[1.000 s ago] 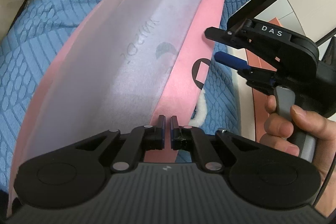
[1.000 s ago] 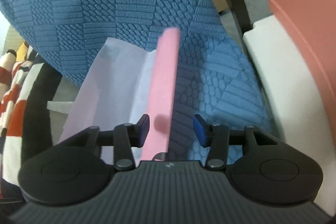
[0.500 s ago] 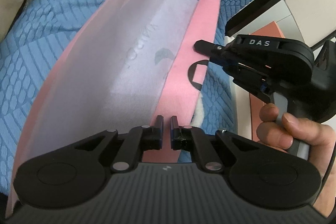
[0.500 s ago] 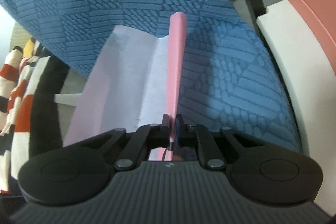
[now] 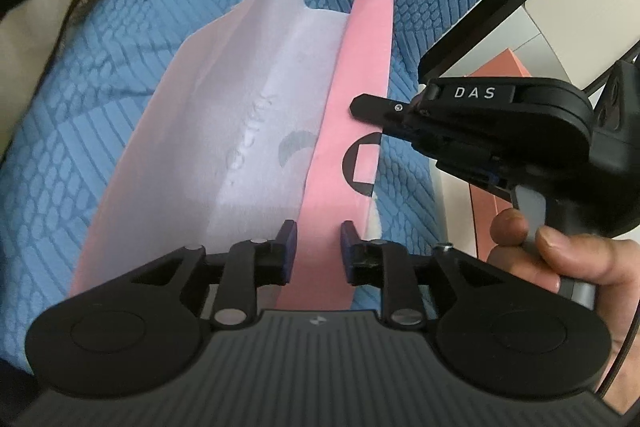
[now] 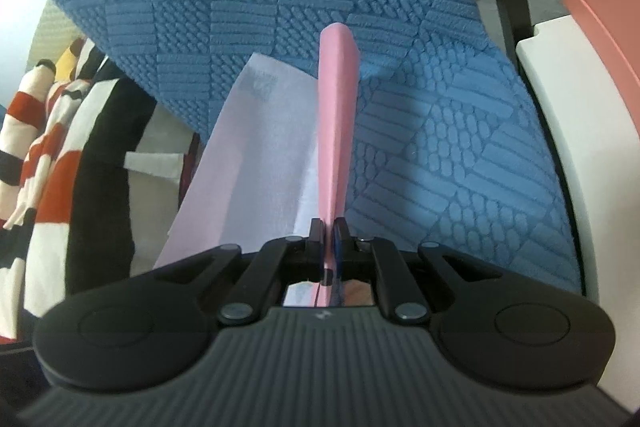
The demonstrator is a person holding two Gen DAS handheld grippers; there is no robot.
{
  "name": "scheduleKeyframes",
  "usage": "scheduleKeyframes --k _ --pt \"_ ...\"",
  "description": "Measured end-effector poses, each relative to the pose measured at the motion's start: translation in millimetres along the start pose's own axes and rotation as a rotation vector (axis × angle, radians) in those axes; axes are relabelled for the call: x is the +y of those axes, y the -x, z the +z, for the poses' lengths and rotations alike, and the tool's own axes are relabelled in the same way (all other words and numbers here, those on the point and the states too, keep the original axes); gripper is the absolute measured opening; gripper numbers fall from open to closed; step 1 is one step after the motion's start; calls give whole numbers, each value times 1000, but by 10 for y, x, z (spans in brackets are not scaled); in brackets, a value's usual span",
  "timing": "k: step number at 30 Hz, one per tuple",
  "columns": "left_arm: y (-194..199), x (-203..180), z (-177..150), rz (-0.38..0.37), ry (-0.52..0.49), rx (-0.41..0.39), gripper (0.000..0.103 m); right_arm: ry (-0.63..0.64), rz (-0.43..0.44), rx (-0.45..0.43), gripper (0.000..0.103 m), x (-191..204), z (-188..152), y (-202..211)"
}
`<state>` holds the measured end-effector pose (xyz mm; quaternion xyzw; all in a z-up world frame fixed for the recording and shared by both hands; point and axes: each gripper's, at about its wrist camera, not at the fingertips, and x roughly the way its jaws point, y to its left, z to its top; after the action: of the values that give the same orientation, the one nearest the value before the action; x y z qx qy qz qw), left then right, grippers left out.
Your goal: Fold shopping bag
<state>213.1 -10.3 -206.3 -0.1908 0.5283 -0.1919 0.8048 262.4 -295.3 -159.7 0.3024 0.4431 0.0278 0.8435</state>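
Left gripper (image 5: 316,241) opened; "DAS" on right gripper (image 5: 362,105).

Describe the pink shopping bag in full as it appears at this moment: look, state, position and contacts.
The shopping bag looks like thin, soft non-woven fabric, pink outside and white inside, with a black ring-shaped logo partly visible and faint lettering showing through the white layer. It lies lengthwise on the blue textured cover, its pink edge raised into a fold. The right gripper is shut on that pink edge. The left gripper has just been opening; the pink strip runs between its jaws, no longer pinched.
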Motion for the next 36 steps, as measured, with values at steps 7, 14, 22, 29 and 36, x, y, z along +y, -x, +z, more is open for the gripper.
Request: scheduleKeyframes --k 7,14,22,29,36 --pt "25 -35 56 -3 -10 -16 42 -36 -15 11 8 85 -1 19" --pt "91 -42 64 -26 -30 -31 48 -12 -30 -18 8 222 -4 41" --pt "77 -108 46 -44 -55 -24 48 -41 -39 -3 8 163 4 1" --pt "11 -190 27 -41 -85 -8 48 -39 -11 4 8 143 -4 12" --pt "-31 -203 28 -32 -87 -11 48 -52 10 4 8 146 -22 23"
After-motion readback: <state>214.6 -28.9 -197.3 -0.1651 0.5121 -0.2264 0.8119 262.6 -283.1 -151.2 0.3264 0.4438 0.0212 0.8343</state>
